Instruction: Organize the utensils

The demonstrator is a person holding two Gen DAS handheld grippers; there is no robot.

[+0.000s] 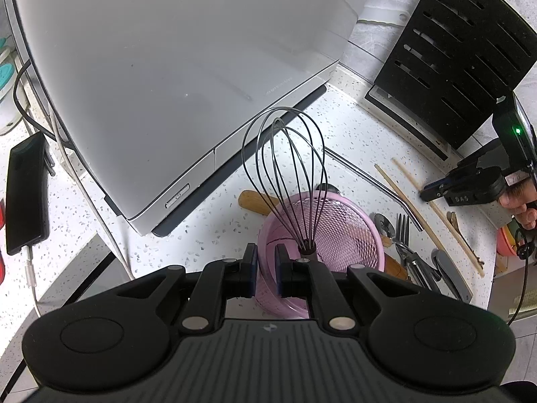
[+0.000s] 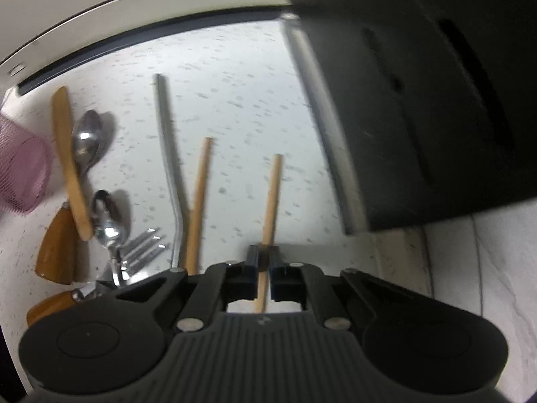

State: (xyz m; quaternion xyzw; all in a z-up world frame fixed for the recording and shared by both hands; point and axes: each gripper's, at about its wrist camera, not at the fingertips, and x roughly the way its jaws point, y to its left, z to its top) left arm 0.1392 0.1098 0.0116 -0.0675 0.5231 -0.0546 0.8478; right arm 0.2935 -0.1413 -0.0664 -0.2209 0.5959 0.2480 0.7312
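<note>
Right gripper (image 2: 264, 258) pinches a chopstick (image 2: 272, 198) on the counter (image 2: 235, 100).

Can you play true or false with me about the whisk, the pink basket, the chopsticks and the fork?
1. The whisk stands in the pink basket. True.
2. The right gripper is shut on a spoon. False: it is shut on a chopstick.
3. Both chopsticks are in the basket. False: the second chopstick lies on the counter, and the other is between the right gripper's pads.
4. The left gripper holds the rim of the pink basket. True.
5. A fork lies on the counter beside the basket. True.
6. The basket is green. False: it is pink.
</note>
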